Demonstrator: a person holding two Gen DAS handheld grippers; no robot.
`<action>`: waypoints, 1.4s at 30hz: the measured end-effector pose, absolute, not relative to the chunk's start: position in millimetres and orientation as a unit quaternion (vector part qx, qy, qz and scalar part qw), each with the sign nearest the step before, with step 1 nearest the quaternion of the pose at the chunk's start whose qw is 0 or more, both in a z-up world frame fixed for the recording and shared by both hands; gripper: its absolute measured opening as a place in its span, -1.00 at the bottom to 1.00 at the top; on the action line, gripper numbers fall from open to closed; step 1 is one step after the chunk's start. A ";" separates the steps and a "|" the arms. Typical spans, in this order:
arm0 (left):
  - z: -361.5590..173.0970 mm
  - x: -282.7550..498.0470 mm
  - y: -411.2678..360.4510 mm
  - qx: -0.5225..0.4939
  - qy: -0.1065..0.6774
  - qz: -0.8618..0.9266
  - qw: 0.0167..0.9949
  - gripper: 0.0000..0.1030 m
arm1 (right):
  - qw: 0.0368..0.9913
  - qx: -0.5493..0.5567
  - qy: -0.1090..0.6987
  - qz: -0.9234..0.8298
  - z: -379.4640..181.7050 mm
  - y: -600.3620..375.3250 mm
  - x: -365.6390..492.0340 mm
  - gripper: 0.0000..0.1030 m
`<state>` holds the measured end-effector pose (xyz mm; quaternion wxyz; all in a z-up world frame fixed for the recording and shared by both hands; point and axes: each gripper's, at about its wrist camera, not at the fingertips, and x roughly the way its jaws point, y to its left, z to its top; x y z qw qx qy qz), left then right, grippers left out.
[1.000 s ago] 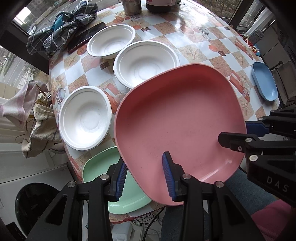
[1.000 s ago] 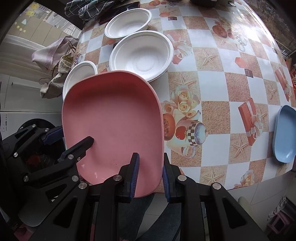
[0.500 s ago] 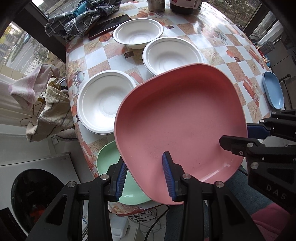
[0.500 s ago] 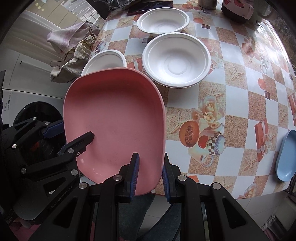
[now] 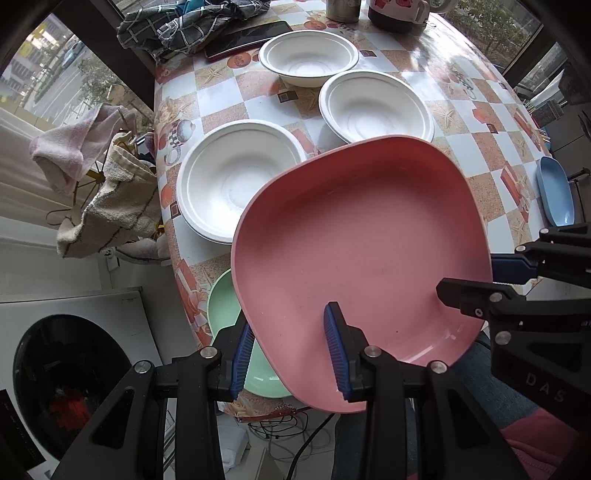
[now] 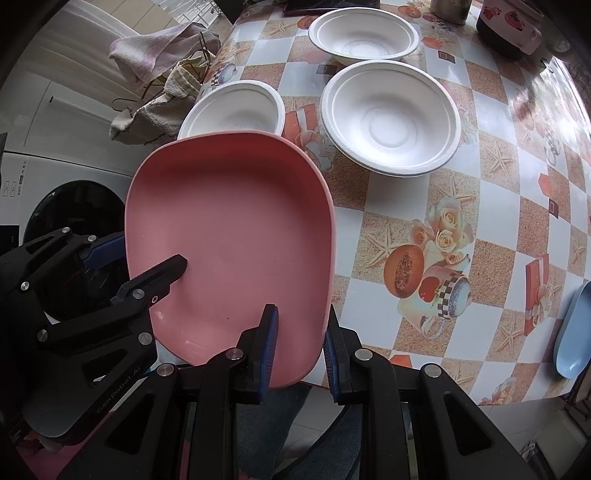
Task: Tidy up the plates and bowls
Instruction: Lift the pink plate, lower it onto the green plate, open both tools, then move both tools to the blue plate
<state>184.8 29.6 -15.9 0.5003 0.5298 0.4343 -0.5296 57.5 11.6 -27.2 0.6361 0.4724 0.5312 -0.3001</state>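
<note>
Both grippers hold a large pink plate (image 5: 362, 254) above the table's near edge. My left gripper (image 5: 290, 354) is shut on its near-left rim. My right gripper (image 6: 299, 347) is shut on its near-right rim; the plate also shows in the right wrist view (image 6: 232, 236). A green plate (image 5: 225, 306) lies on the table under the pink one, mostly hidden. Three white bowls stand beyond: a near-left one (image 5: 236, 181), a middle one (image 5: 373, 107) and a far one (image 5: 308, 55). A blue plate (image 5: 554, 192) lies at the table's right edge.
A checked cloth (image 5: 188, 22), a dark phone (image 5: 247, 37), a metal cup (image 5: 343, 9) and a jug (image 5: 399, 13) sit at the table's far end. Towels (image 5: 107, 195) hang left of the table. A washing machine (image 5: 70, 369) stands below left.
The pink plate, held by both grippers, has risen and drawn back toward the near edge. The bowls look smaller and farther away. More of the green plate shows.
</note>
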 end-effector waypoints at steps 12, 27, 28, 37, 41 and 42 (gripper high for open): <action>-23.3 221.1 51.1 0.501 0.467 -0.490 0.540 -0.20 | 0.646 0.466 0.548 -0.254 -38.8 15.7 95.2 -0.49; -54.0 241.1 51.7 0.513 0.470 -0.464 0.548 -0.13 | 0.612 0.506 0.569 -0.217 -85.2 24.4 127.9 -0.48; -55.2 242.0 52.4 0.515 0.469 -0.462 0.549 -0.12 | 0.614 0.504 0.567 -0.219 -86.6 23.5 129.5 -0.47; -37.0 230.9 58.3 0.503 0.472 -0.498 0.526 0.46 | 0.590 0.533 0.530 -0.294 -86.8 4.3 65.1 0.61; -31.6 199.3 50.2 0.512 0.470 -0.532 0.484 0.50 | 0.546 0.573 0.508 -0.339 -94.3 4.4 12.7 0.61; -30.7 190.1 47.4 0.515 0.467 -0.541 0.473 0.50 | 0.537 0.585 0.501 -0.346 -96.3 7.4 -0.5 0.61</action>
